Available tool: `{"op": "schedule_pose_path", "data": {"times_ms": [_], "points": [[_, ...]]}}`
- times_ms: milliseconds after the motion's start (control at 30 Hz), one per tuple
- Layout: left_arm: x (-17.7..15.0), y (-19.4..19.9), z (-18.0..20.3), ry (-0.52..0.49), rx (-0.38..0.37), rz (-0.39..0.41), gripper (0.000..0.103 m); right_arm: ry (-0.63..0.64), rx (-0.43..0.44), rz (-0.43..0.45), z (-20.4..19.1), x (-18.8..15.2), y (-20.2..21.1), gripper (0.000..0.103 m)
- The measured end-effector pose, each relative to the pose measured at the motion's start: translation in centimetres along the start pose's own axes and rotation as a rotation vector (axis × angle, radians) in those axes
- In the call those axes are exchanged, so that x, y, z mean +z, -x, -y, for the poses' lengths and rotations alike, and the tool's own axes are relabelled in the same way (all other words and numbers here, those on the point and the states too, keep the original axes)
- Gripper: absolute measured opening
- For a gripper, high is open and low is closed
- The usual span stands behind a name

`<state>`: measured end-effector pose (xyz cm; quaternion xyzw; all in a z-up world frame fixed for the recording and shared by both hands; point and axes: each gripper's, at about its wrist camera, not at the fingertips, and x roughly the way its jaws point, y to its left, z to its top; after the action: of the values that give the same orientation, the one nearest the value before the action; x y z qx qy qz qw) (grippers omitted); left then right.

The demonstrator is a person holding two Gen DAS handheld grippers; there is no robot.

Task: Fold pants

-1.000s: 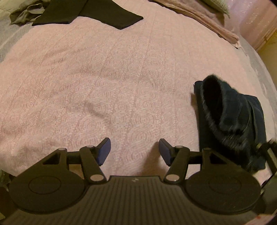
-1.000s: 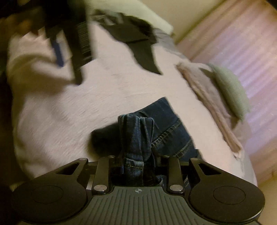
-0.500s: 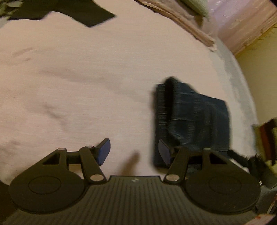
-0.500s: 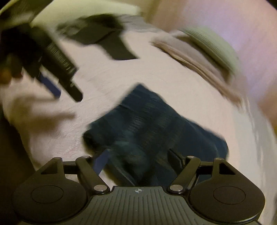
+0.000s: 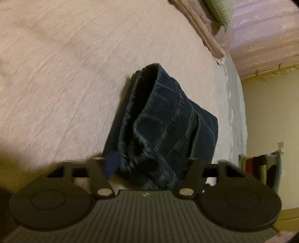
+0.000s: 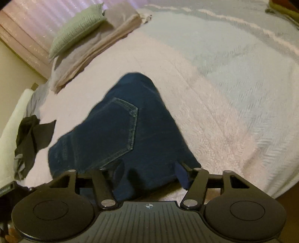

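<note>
Folded dark-blue jeans (image 5: 168,119) lying on the pink bedspread (image 5: 65,74) of the bed, toward its right part in the left wrist view, with the layered, frayed open edge facing left and up and the stitched seams on top. Left gripper (image 5: 147,166) low over the near end of the jeans, jaws closing, denim bunched between them; blue pad (image 5: 112,164) of the left finger against the frayed edge, the right finger's pad hidden behind the cloth, so firm pressing cannot be told from this view. Right gripper (image 6: 147,175) at the near edge of the same jeans (image 6: 121,130) in the right wrist view, back pocket (image 6: 115,129) uppermost; jaws closing yet wide, denim between them, right blue pad (image 6: 182,176) standing apart from the cloth, left pad hidden by the fabric; no grip seen. Pale grey-white blanket (image 6: 233,56) covering the far right part of the bed. Green cushion (image 6: 76,28) resting on a folded beige and grey blanket (image 6: 97,48) at the far left, beside the pink curtain (image 6: 33,22). Black garment (image 6: 31,138) crumpled at the left edge of the bed, well apart from the jeans. Same cushion (image 5: 218,11) and folded blanket (image 5: 201,28) at the far right in the left wrist view, with hanging cloths (image 5: 261,168) against the yellow wall beyond the bed, blurred.
</note>
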<state>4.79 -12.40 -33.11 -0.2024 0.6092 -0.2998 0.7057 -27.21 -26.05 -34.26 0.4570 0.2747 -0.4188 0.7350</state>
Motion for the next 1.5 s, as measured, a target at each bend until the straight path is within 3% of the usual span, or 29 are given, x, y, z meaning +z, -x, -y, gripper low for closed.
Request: {"op": "schedule_pose_path", "data": {"times_ms": [133, 200, 367, 467, 600, 700, 767, 867, 933, 1033, 1133, 1367, 1433, 1500], "points": [[-0.7, -0.8, -0.1, -0.163, 0.065, 0.048, 0.021, 0.120, -0.043, -0.048, -1.4, -0.2, -0.8, 0.056], [-1.1, -0.2, 0.1, -0.224, 0.063, 0.056, 0.021, 0.212, -0.061, -0.083, -2.6, 0.3, -0.8, 0.056], [0.3, 2.5, 4.7, -0.439, 0.209, 0.148, 0.017, 0.352, -0.116, 0.004, -4.7, 2.4, 1.9, 0.056], [1.7, 2.6, 7.7, -0.522, 0.263, 0.132, 0.018, 0.426, -0.154, 0.028, -5.7, 3.4, 1.5, 0.056], [1.6, 0.4, 11.8, -0.655, 0.231, 0.125, 0.018, 0.504, -0.089, 0.077, -8.2, 3.3, 0.2, 0.049], [1.2, -3.4, 12.4, -0.708, 0.244, 0.111, 0.018, 0.529, -0.059, 0.076, -9.1, 2.7, -3.2, 0.045], [1.1, -6.9, 11.0, -0.699, 0.313, 0.071, 0.018, 0.542, -0.101, -0.010, -8.6, 2.2, -7.5, 0.045], [1.3, -8.5, 9.8, -0.682, 0.312, 0.079, 0.019, 0.545, -0.116, -0.046, -8.6, 2.6, -8.3, 0.045], [1.3, -7.8, 10.3, -0.695, 0.309, 0.077, 0.019, 0.542, -0.110, -0.059, -8.5, 3.2, -7.1, 0.045], [1.3, -5.6, 10.7, -0.625, 0.362, 0.085, 0.020, 0.561, -0.113, -0.090, -7.4, 3.9, -4.6, 0.045], [0.3, -3.0, 11.0, -0.532, 0.437, 0.074, 0.026, 0.620, -0.112, -0.191, -6.5, 5.0, -3.1, 0.047], [-5.2, 0.2, 14.8, -0.242, 0.658, 0.025, 0.033, 0.841, 0.033, -0.403, -5.4, 7.2, -0.2, 0.057], [-6.8, 1.3, 17.1, -0.197, 0.683, 0.037, 0.035, 0.907, 0.069, -0.424, -5.3, 8.3, 1.5, 0.058], [-8.2, 2.5, 19.5, -0.166, 0.703, 0.062, 0.045, 0.950, 0.109, -0.454, -5.2, 9.7, 3.2, 0.059]]}}
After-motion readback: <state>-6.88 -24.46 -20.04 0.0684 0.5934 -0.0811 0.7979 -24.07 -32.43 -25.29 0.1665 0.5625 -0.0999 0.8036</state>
